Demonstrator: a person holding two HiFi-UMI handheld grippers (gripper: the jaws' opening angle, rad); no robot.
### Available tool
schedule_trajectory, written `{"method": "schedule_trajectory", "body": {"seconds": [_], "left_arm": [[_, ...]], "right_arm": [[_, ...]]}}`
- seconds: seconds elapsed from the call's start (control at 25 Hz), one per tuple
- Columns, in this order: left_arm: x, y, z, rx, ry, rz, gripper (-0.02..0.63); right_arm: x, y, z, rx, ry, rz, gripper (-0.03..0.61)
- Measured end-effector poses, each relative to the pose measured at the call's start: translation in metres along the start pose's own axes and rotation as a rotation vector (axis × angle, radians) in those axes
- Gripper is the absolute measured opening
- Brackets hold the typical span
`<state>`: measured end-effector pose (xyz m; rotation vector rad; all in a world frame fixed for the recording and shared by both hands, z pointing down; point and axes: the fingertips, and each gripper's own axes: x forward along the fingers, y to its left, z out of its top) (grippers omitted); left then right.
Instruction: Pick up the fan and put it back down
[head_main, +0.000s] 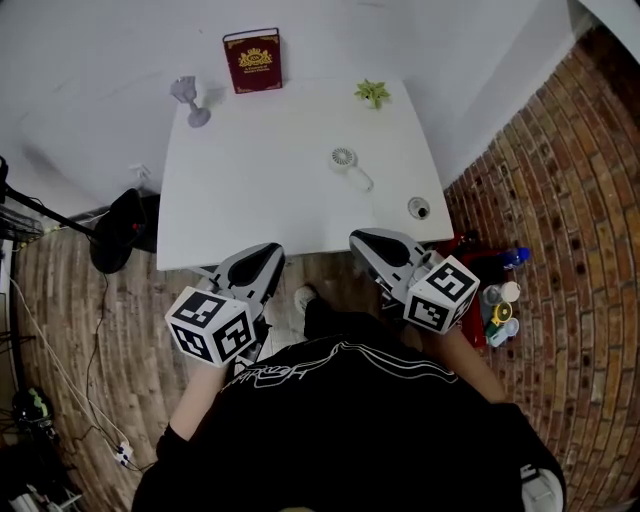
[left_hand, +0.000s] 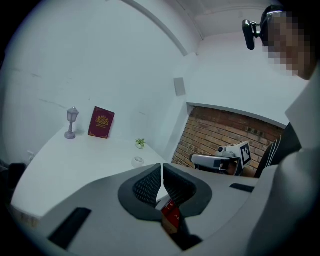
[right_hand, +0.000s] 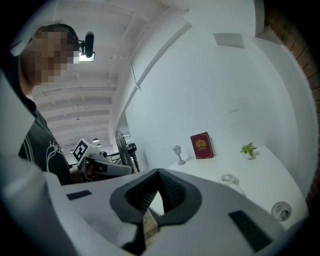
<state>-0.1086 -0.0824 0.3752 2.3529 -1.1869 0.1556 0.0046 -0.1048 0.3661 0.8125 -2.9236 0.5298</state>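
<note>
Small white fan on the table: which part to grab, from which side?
Probably the slim handle. The fan lies flat, round head away, handle angled toward the right gripper. Come from that side, closing across the handle; the head looks too wide.

The table (head_main: 250, 180) is plain white. At the upper left of the head view, a dark red book (head_main: 252, 61) bears gold ornament, and beside it is a pale grey lantern figurine (head_main: 190, 100). The plant (head_main: 372, 93) is green and the fan (head_main: 345, 158) white. Red-brown brickwork (head_main: 560, 150) fills the right side. The left gripper (head_main: 268, 252) and right gripper (head_main: 362, 240) are grey, and their cubes carry black-and-white square markers.
</note>
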Motion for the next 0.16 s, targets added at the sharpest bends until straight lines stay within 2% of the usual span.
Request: {"method": "schedule_trajectory", "body": {"seconds": [0.16], "left_arm": [[-0.0039, -0.0057, 0.0014, 0.019, -0.002, -0.006, 0.038]], "right_arm": [[-0.0036, 0.0046, 0.0015, -0.003, -0.001, -0.001, 0.003]]}}
